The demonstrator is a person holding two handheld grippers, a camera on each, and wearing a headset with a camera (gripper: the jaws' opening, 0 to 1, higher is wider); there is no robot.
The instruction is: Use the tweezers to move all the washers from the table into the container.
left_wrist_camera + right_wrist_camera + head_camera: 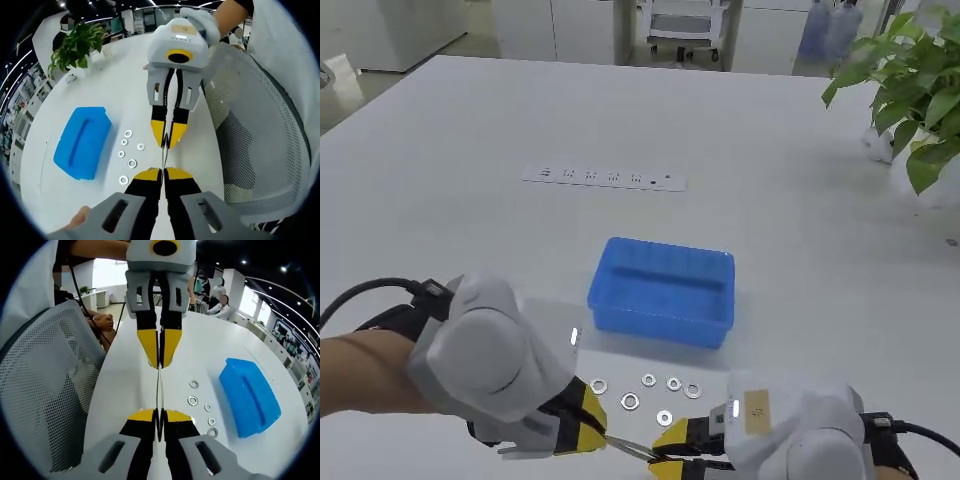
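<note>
**Inspector:** State of your jaws?

**Operator:** My left gripper [163, 173] has its jaws pressed together on one end of the tweezers [164, 155]. My right gripper [159, 415] has its jaws closed on the other end. The two grippers face each other tip to tip. The tweezers span the short gap between them.

**Inspector:** How many tweezers?

**Operator:** One pair, thin and metal. In the head view it is over the near part of the table [770, 180], just on my side of the washers [649, 380].

**Inspector:** Count the washers.

**Operator:** Six in the head view, and six in my left gripper view. All lie flat on the table in a loose cluster, each apart from the next. In my right gripper view I count five, and I cannot tell whether a sixth is hidden there.

**Inspector:** And the container?

**Operator:** One container [665, 290], blue, rectangular, open at the top. The six washers lie between it and my grippers, near its front wall but not touching it.

**Inspector:** Other items?

**Operator:** One white power strip [605, 178] lies beyond the container. One plant [910, 80] stands at the far right. One mesh chair [47, 390] is beside the table.
</note>
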